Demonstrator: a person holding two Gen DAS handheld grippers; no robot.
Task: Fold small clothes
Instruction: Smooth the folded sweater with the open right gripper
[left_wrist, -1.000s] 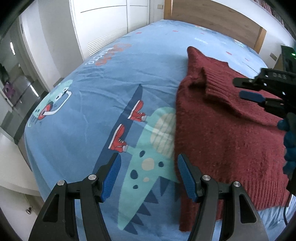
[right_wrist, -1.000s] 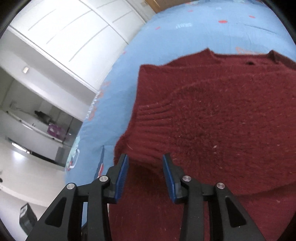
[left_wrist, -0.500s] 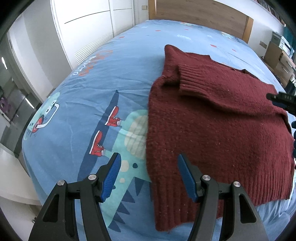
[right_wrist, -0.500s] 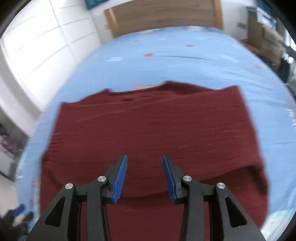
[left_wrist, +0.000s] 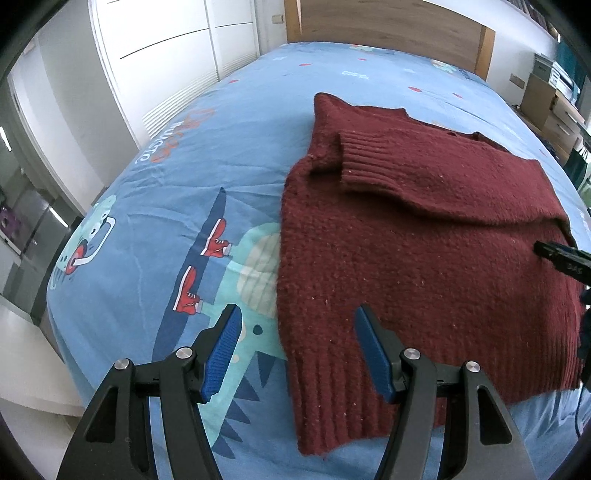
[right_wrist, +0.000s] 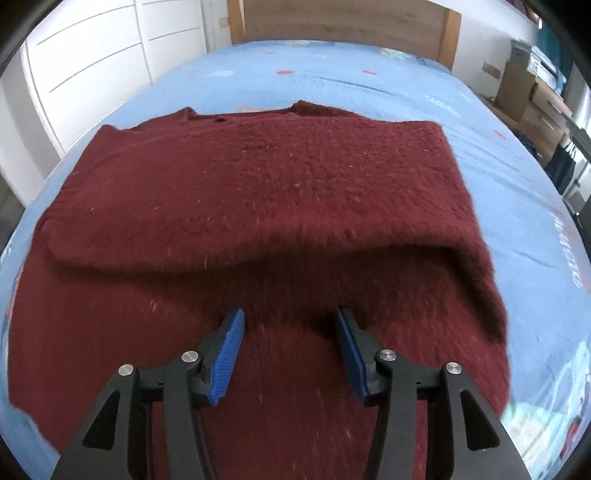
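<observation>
A bed (left_wrist: 229, 122) with a blue dinosaur-print sheet fills the room, and the dark red sweater (left_wrist: 424, 258) lies spread on it, one sleeve folded across its chest (ribbed cuff showing). The left gripper (left_wrist: 295, 345) hovers over the sweater's hem edge, jaws apart and empty; the right gripper (right_wrist: 288, 349) is above the sweater's middle, jaws opening, gripping nothing

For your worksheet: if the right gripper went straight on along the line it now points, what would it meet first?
Most likely the dark red sweater. The right gripper points down at its knit, just short of the folded-over sleeve; its jaws are opening with nothing between them. How far above the fabric it is cannot be judged.
</observation>
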